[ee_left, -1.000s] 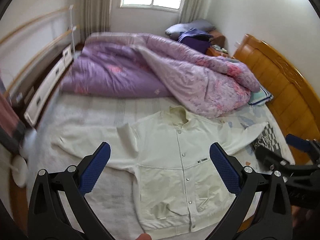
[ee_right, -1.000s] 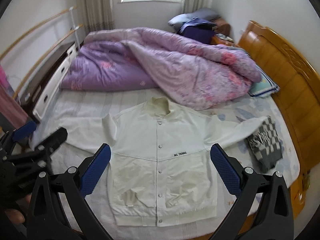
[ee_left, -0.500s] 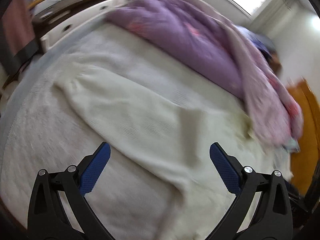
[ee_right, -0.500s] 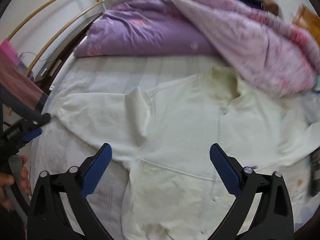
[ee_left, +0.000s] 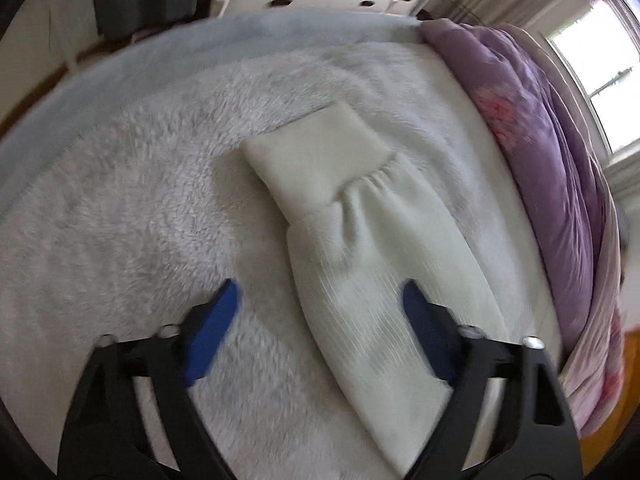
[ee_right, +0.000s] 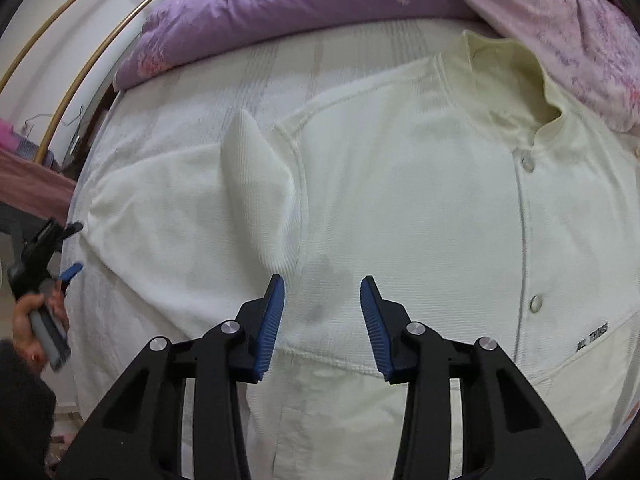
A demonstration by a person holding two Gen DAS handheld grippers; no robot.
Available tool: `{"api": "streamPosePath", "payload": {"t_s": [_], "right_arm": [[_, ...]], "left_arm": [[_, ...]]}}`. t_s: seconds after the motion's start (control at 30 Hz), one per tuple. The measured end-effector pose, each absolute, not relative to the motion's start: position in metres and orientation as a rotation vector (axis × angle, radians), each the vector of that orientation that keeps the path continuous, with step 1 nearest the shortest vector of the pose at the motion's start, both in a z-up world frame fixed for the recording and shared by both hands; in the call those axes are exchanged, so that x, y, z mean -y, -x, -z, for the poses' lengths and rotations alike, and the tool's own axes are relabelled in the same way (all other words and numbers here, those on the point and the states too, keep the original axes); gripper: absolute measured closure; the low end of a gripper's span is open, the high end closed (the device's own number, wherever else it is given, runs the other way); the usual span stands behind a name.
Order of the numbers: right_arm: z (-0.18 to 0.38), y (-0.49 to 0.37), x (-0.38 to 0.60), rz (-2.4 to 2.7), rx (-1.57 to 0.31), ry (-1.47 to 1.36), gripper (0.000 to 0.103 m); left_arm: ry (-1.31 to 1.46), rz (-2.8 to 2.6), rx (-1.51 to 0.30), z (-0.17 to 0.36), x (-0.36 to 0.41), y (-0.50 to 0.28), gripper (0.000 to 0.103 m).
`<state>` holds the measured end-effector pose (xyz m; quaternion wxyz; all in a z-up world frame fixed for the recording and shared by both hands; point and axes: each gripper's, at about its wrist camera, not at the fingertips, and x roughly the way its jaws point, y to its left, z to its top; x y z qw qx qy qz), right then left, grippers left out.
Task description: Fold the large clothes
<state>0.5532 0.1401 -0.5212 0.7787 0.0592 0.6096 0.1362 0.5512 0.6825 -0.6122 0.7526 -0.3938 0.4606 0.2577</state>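
Nearest in the right wrist view, the right gripper (ee_right: pixel 322 296) is hanging just over the cream jacket (ee_right: pixel 420 208), by the seam where the sleeve meets the body. Its jaws are closing — already narrowed from the wide spread of a second ago — with jacket cloth lying below the gap, though the blue pads are not yet pressing on anything. A second ago this camera was taking in the whole bed from high up; now the jacket's chest is filling the frame, so the hand has dropped in close.

In the left wrist view, the left gripper (ee_left: pixel 320 320) is doing the same at the far end of that sleeve (ee_left: pixel 384 280). Its jaws are standing fairly wide and closing, the sleeve lying between them just short of the ribbed cuff (ee_left: pixel 312 168), seemingly ungripped. The view has swung from the whole jacket to this sleeve alone.

Taken together, both hands are probably setting up the first fold — cuff and shoulder pinched, sleeve carried across the front. The jacket is lying flat, front up, on the pale bedspread (ee_left: pixel 120 240), its collar near the purple quilt (ee_right: pixel 280 12) bunched beyond.
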Motion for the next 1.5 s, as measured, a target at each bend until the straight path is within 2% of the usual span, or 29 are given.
{"api": "streamPosePath", "payload": {"t_s": [0.1, 0.13, 0.17, 0.2, 0.23, 0.27, 0.47, 0.63, 0.73, 0.97, 1.1, 1.27, 1.5], "right_arm": [[0.53, -0.548, -0.141, -0.331, -1.333, -0.15, 0.065], [0.532, -0.548, -0.141, -0.347, -1.339, -0.164, 0.068], [0.534, -0.549, -0.143, -0.367, -1.35, -0.174, 0.073], [0.538, -0.55, -0.147, -0.404, -1.376, -0.187, 0.089], [0.541, -0.551, -0.151, -0.426, -1.397, -0.192, 0.1], [0.543, -0.551, -0.154, -0.437, -1.405, -0.192, 0.101], [0.567, -0.555, -0.169, -0.432, -1.486, -0.276, 0.103], [0.608, -0.559, -0.19, -0.367, -1.6, -0.264, 0.103], [0.598, -0.565, -0.191, -0.365, -1.629, -0.25, 0.103], [0.53, -0.539, -0.127, -0.384, -1.501, -0.291, 0.103], [0.51, -0.527, -0.061, -0.302, -1.448, -0.336, 0.103], [0.494, -0.52, 0.034, -0.215, -1.358, -0.413, 0.102], [0.452, -0.521, 0.22, -0.115, -1.231, -0.357, 0.102]], "left_arm": [[0.868, -0.548, -1.012, 0.623, -0.694, -0.565, 0.035], [0.867, -0.545, -1.022, 0.624, -0.693, -0.568, 0.038], [0.852, -0.554, -1.042, 0.626, -0.694, -0.571, 0.056], [0.816, -0.568, -1.076, 0.629, -0.698, -0.575, 0.079], [0.805, -0.568, -1.076, 0.628, -0.701, -0.575, 0.085], [0.825, -0.549, -1.05, 0.623, -0.703, -0.572, 0.09], [0.782, -0.484, -0.87, 0.546, -0.701, -0.509, 0.091], [0.694, -0.468, -0.909, 0.524, -0.682, -0.482, 0.091], [0.645, -0.462, -0.896, 0.505, -0.665, -0.479, 0.091], [0.452, -0.356, -0.769, 0.41, -0.592, -0.484, 0.091], [0.316, -0.235, -0.718, 0.353, -0.509, -0.501, 0.091], [0.206, -0.12, -0.679, 0.319, -0.391, -0.527, 0.091], [0.153, 0.033, -0.704, 0.352, -0.168, -0.562, 0.091]]}}
